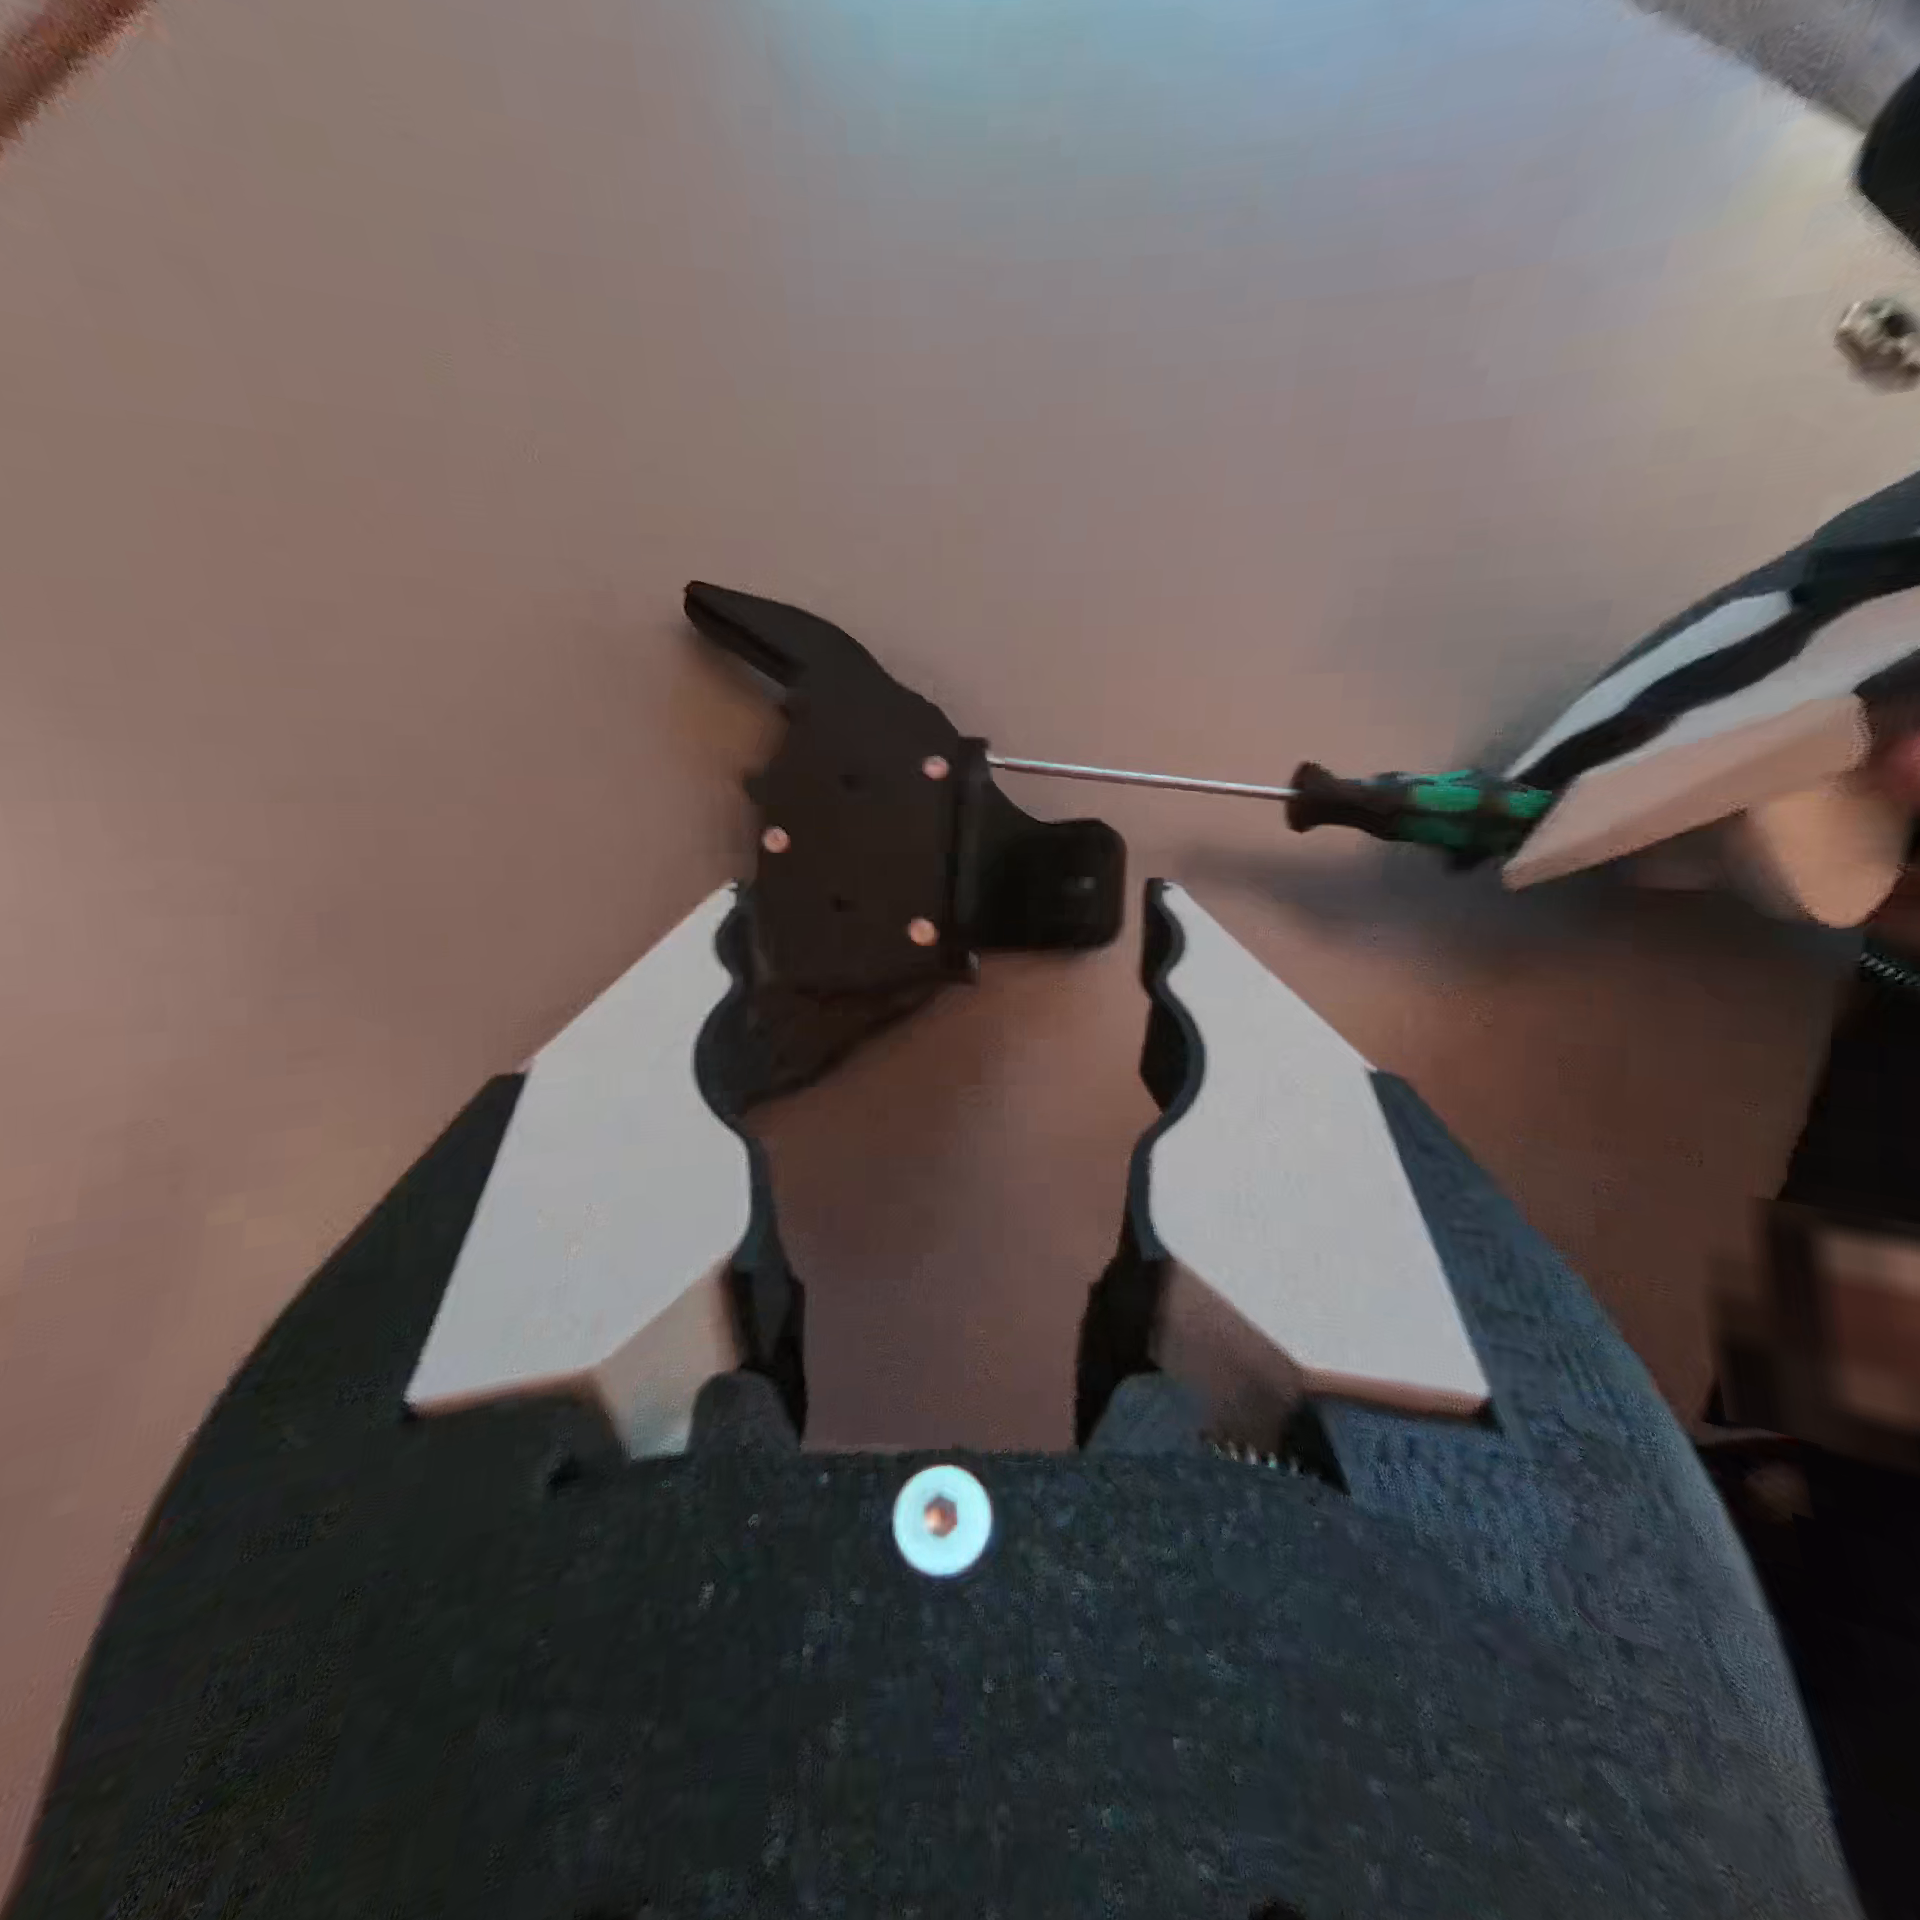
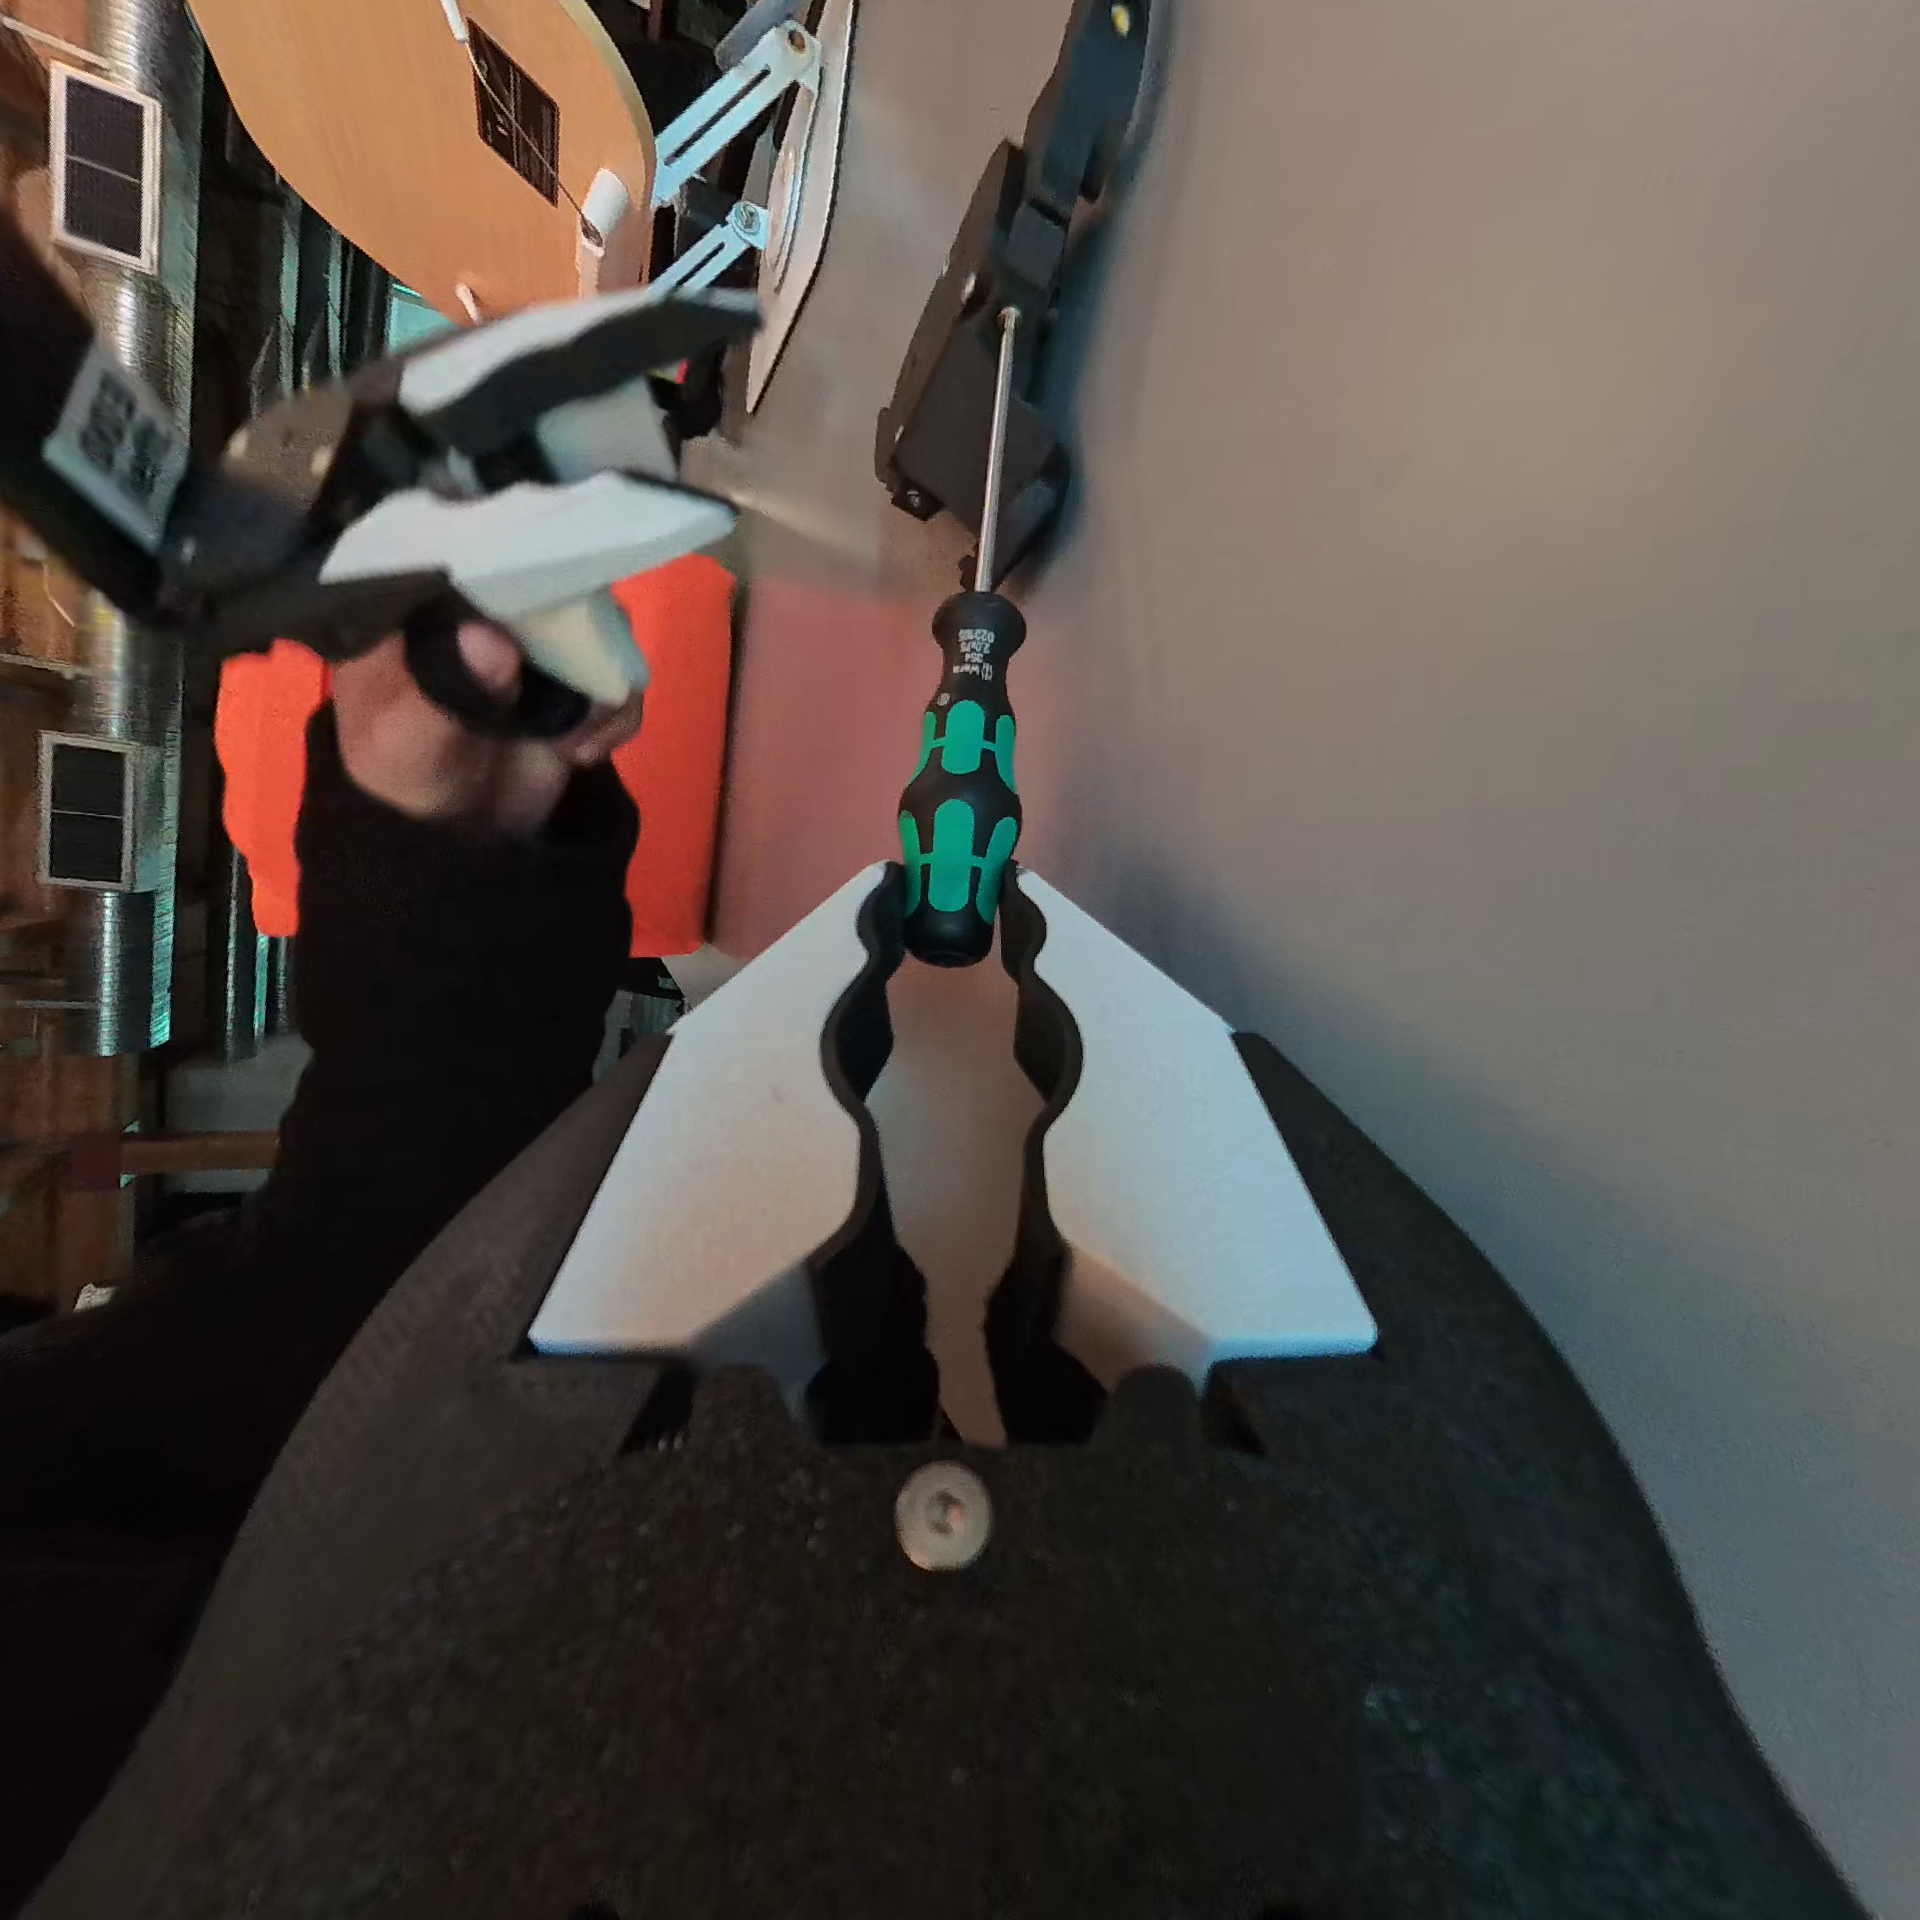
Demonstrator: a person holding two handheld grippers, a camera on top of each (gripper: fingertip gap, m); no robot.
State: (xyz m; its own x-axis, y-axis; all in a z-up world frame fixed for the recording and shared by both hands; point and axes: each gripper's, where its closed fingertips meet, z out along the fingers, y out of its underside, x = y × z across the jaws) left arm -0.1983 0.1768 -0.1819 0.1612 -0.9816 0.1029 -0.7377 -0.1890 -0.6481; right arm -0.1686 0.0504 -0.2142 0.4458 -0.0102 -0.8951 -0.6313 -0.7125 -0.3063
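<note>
Fingers, left: your left gripper (image 1: 940, 894) stands spread and empty, its left fingertip (image 1: 717, 914) touching or just beside the black printed part (image 1: 862, 831) at frame centre.
Fingers, right: your right gripper (image 2: 951, 883) pinches the butt of the green-and-black screwdriver (image 2: 961, 790).
Axis: the screwdriver's shaft runs straight ahead of the right fingers, tip at the part's edge; in the left wrist view it lies crosswise, entering from the right.
Nearer: the left gripper sits closest to the part.
Surface: the part lies on a plain tabletop (image 1: 416, 520).
Hidden: the tip's seat, whether in a screw or not, cannot be made out; the part's lower portion is covered by the left finger.
</note>
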